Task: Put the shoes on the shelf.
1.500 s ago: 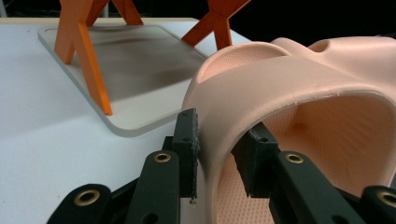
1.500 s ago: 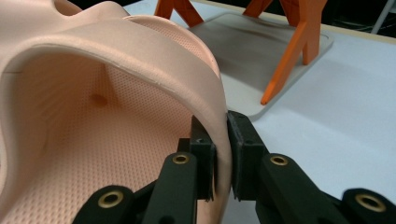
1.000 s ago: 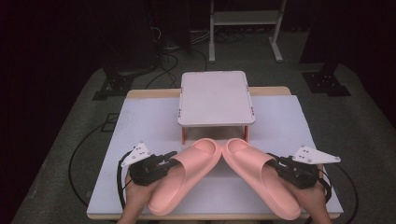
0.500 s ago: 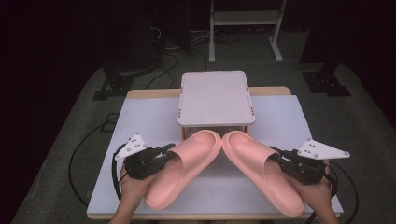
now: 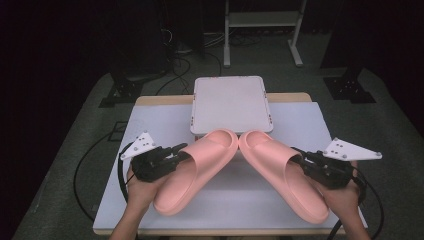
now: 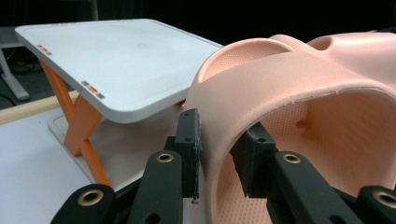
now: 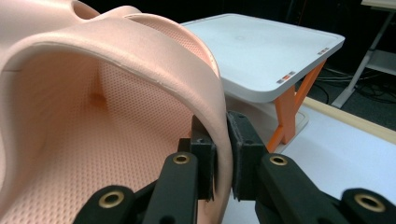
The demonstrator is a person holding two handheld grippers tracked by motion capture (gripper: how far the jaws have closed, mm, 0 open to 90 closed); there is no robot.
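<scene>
Light is falling from above onto the white table [image 5: 150,125], which is showing bright and even while the floor and room around it are sinking into near black. The white stand [image 5: 231,102] at the table's far middle is glowing slightly, without harsh glare. Soft shadows are lying beneath the two pink slippers [image 5: 197,167] in front of that stand. The high view is looking a little soft and grainy. In both gripper views the black jaws nearest the lens are blurring slightly, and straight edges of the stand [image 6: 116,60] are bending toward the frame borders.
</scene>
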